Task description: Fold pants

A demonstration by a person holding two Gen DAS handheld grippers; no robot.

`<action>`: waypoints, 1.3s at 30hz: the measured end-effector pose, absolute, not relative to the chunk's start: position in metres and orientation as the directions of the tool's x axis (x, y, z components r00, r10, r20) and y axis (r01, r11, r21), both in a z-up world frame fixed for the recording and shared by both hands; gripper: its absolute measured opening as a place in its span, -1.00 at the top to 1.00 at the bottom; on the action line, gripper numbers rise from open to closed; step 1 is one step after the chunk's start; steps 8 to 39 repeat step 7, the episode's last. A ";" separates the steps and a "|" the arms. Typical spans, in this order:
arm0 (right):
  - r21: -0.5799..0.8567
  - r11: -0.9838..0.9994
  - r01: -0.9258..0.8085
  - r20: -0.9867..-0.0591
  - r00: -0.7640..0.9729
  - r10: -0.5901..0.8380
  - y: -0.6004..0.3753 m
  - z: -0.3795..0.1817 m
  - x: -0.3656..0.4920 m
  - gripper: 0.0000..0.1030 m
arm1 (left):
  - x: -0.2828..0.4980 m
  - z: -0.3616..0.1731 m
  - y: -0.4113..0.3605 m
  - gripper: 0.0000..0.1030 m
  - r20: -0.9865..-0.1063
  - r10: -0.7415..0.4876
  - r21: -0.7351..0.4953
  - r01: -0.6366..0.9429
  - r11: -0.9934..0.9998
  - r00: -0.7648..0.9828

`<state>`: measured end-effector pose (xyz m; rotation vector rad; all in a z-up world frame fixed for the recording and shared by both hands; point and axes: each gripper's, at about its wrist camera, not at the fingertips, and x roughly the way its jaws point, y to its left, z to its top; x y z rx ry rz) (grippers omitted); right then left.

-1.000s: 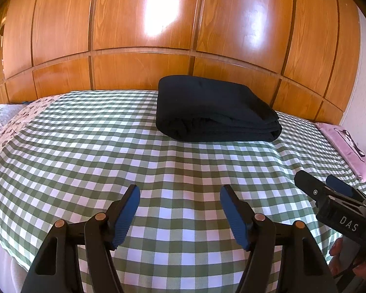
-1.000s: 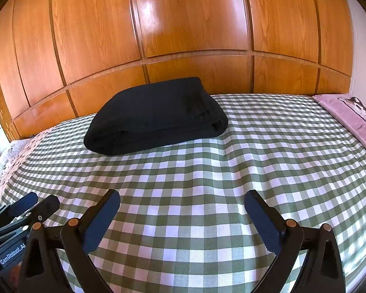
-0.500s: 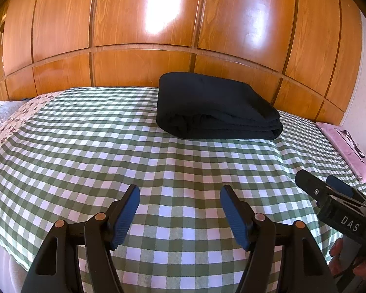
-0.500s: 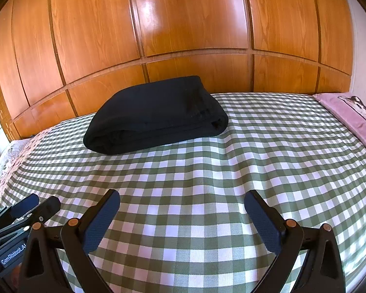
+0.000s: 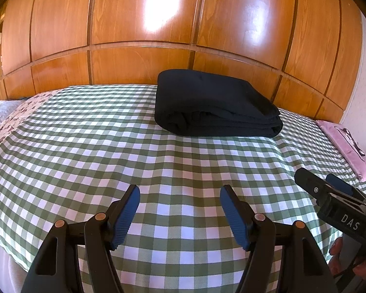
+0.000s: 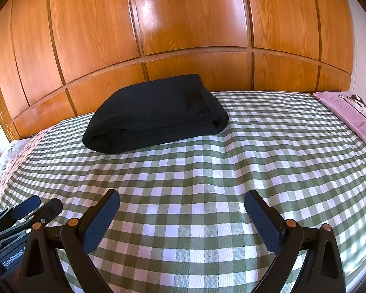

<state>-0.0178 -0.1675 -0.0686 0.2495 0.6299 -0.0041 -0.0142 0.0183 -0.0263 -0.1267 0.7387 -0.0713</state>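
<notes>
Both grippers, left [image 5: 179,213] and right [image 6: 183,219], hung with fingers spread wide and nothing between them, low over the near part of the checked bed [image 5: 85,151], well apart from the pants [image 5: 214,108]. Over the last second you barely shifted; the pants stayed a thick, squared bundle at the far side, by the headboard [image 5: 139,58]. Folding looked done, so you were probably just backing off.

Both views are bright and sharp. Glare patches sit on the wooden headboard [image 5: 158,12] toward 12 o'clock. Fisheye bending darkens the corners.
</notes>
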 end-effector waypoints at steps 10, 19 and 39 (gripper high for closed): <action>0.229 0.970 0.076 -0.586 0.807 0.075 -0.168 -0.069 -0.015 -0.98 | -0.011 -0.028 0.019 -0.35 -0.673 -0.114 -0.141 0.024 0.990 0.731; 0.229 0.970 0.076 -0.586 0.807 0.075 -0.168 -0.069 -0.015 -0.98 | -0.011 -0.028 0.019 -0.35 -0.673 -0.114 -0.141 0.024 0.990 0.731; 0.229 0.970 0.076 -0.586 0.807 0.075 -0.168 -0.069 -0.015 -0.98 | -0.011 -0.028 0.019 -0.35 -0.673 -0.114 -0.141 0.024 0.990 0.731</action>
